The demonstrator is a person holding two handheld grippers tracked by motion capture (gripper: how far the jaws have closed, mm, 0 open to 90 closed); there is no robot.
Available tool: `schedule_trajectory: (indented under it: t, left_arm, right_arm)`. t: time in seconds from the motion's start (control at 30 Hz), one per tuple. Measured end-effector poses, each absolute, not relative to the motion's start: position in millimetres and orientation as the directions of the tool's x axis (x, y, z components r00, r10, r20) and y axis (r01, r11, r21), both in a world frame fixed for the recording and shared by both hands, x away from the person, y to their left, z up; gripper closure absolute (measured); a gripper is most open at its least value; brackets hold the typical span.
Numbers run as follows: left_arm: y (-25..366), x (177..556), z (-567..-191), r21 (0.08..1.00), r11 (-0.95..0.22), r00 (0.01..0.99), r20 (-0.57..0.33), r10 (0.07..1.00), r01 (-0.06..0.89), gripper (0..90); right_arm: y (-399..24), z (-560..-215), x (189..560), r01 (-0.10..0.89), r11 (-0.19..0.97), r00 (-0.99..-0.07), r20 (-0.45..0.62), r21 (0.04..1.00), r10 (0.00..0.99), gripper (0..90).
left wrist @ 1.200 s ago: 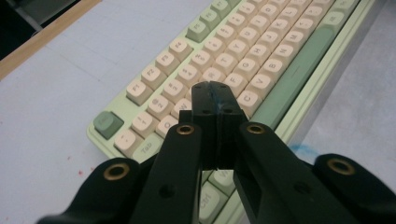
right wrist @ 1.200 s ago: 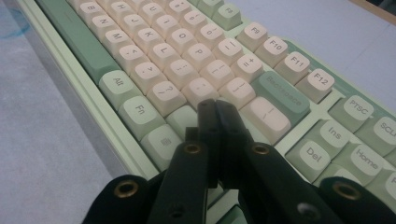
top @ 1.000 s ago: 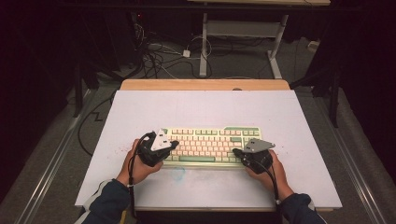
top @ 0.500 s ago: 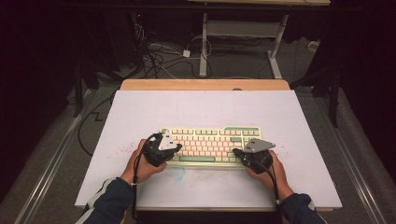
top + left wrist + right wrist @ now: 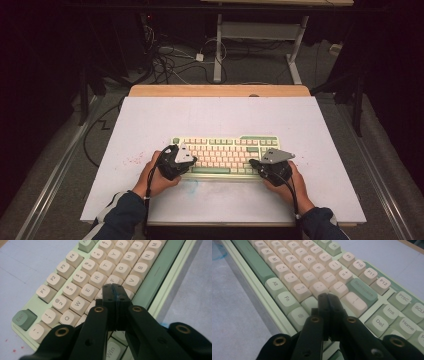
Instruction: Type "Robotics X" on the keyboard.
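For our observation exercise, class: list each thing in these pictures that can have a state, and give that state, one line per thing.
Keyboard: lying flat on the table, keys up, none visibly missing.
Left tool: jaws shut, empty, tips over the keys near D and F.
Right tool: jaws shut, empty, tips over the keys near Enter.
Table: white top, faint red specks and a blue smear near the keyboard.

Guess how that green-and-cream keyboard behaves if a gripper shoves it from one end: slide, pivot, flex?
The keyboard looks like a rigid, thick-cased slab, so it probably won't flex. It lies flat on the smooth white table top, so an end push likely slides it, perhaps pivoting. Its raised keycaps would probably depress or wobble if pushed directly.
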State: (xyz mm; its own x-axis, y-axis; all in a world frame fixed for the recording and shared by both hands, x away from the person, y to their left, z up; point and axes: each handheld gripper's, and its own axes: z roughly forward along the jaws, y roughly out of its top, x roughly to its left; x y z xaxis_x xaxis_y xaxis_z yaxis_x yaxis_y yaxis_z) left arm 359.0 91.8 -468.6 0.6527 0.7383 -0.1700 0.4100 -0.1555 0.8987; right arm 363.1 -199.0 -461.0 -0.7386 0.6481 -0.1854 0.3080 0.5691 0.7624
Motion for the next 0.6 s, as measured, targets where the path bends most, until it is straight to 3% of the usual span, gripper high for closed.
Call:
schedule_trajectory:
  t: [0.6]
  left_arm:
    - [90.5,358.2,-470.8,0.900,-0.163,0.654,-0.160,0.739,0.405,86.7]
  right_arm:
    - [-198.7,-461.2,362.6,0.308,0.567,-0.736,-0.186,0.764,0.651,90.0]
